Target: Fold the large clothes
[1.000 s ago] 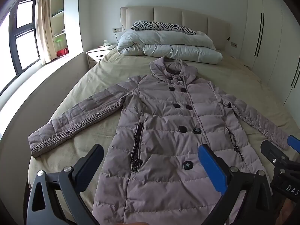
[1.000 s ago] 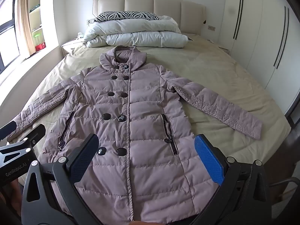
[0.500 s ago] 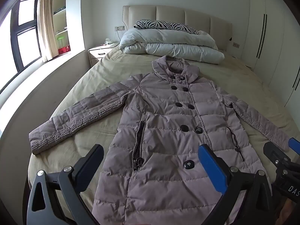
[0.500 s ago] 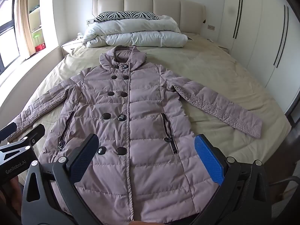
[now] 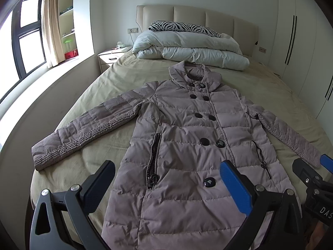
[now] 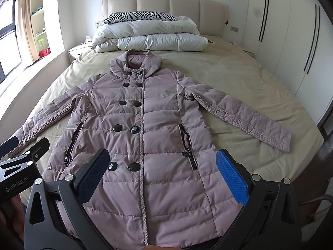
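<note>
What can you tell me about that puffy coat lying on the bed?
The coat is a long, quilted, mauve-grey puffer with a glossy look. It lies flat and face up on the bed, buttoned shut, collar toward the headboard, both sleeves spread out to the sides. It has two columns of dark round buttons and a dark zipped pocket on each side. Only the bed touches it; neither gripper holds it.

Counts on the bed

One quilted coat [image 6: 145, 129] is lying flat, showing ten dark buttons [image 6: 117, 128] in two columns, two zipped pockets [image 6: 187, 145] and two sleeves [image 6: 245, 116]; one folded white duvet [image 6: 149, 37] and one zebra pillow [image 6: 141, 16] are sitting behind it
</note>
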